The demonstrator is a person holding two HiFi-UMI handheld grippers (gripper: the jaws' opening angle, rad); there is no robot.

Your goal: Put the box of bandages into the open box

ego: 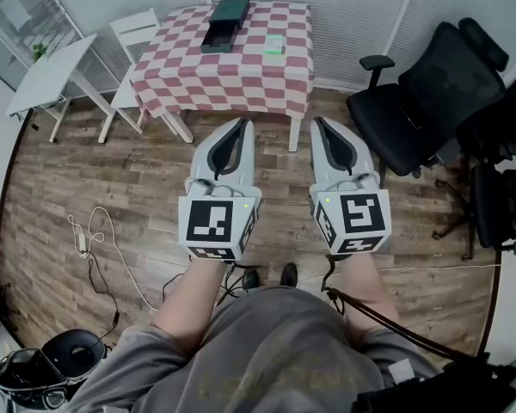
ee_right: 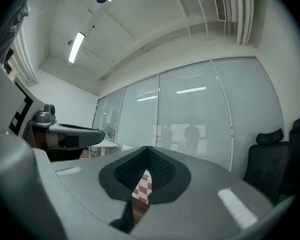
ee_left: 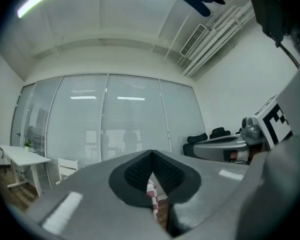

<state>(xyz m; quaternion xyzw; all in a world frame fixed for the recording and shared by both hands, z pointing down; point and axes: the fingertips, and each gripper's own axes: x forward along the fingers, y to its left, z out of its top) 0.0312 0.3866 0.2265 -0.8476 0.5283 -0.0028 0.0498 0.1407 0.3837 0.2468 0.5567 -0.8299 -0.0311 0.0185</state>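
Note:
Far ahead in the head view stands a table with a red-and-white checked cloth [ego: 241,76]. On it lies a dark green open box [ego: 218,35], with its lid [ego: 231,9] just behind. To the right of it sits the small pale green box of bandages [ego: 274,45]. My left gripper [ego: 239,126] and right gripper [ego: 320,123] are held side by side over the wooden floor, well short of the table. Both are shut and hold nothing. Through a slit between the pads, the left gripper view [ee_left: 151,156] and the right gripper view [ee_right: 147,151] show only a sliver of the checked cloth.
A white chair [ego: 138,33] and a white desk [ego: 47,71] stand left of the table. Black office chairs [ego: 430,93] crowd the right side. White cables [ego: 95,239] trail over the wooden floor at the left, and a dark bag [ego: 52,364] lies at the bottom left.

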